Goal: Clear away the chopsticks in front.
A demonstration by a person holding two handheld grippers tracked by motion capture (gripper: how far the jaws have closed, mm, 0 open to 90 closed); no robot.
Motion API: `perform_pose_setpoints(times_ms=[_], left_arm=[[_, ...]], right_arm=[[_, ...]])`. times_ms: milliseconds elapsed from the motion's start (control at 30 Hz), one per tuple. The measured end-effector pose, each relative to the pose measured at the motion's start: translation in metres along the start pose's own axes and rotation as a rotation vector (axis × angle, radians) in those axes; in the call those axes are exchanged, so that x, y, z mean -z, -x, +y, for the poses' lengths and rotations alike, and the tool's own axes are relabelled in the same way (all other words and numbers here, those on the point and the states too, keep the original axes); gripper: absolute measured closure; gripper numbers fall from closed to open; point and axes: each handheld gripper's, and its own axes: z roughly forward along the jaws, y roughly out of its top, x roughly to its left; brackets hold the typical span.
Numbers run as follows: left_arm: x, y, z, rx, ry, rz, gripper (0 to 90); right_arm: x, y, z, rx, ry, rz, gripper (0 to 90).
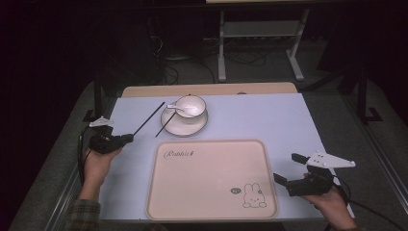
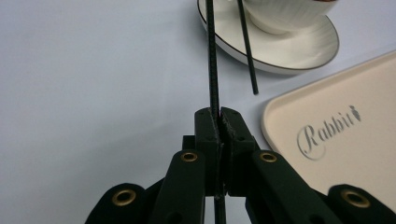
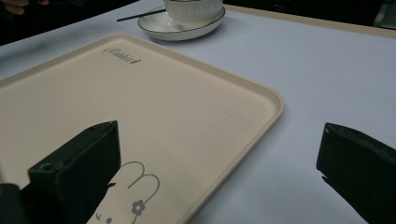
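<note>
- On the pale table's left side, the left gripper point(image 1: 126, 138) is clenched on one thin black chopstick point(image 1: 148, 117).
- Second black chopstick point(image 1: 165, 124) leans on the white saucer point(image 1: 174, 129), beside the cup.
- Beige rabbit-print tray point(image 1: 211, 202) is bare, so loading seems barely begun.
- Right gripper point(image 1: 287, 169) hovers released over the tray's corner.

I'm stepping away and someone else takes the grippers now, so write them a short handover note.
Left gripper: shut on one black chopstick, its far end by the saucer.
Right gripper: open, holding nothing, at the right edge of the beige rabbit tray.
Second chopstick: leaning on the saucer beside the white bowl with its spoon.
Done: one chopstick gripped. Left: probably moving the tableware onto the tray, which holds nothing yet.
</note>
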Motion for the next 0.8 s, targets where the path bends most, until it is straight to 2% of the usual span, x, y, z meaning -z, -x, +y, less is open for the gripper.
perform_pose_setpoints(times_ms=[167, 433, 567, 767, 800], left_arm=[[0.006, 0.004, -0.009, -0.011, -0.013, -0.009, 86.2], [0.015, 0.018, -0.018, -0.031, -0.016, -0.056, 86.2], [0.016, 0.031, -0.025, -0.03, -0.024, -0.117, 86.2], [0.017, 0.046, -0.026, -0.062, -0.031, -0.153, 86.2], [0.016, 0.052, -0.025, -0.08, -0.035, -0.165, 86.1]], right_arm=[[0.0, 0.0, 0.0, 0.001, 0.001, 0.0, 0.0], [0.001, 0.0, 0.0, 0.002, 0.002, -0.002, 0.0], [0.0, 0.0, 0.0, 0.003, 0.0, -0.003, 0.0], [0.0, 0.0, 0.0, 0.002, 0.0, -0.002, 0.0], [0.0, 0.0, 0.0, 0.002, 0.0, -0.002, 0.0]])
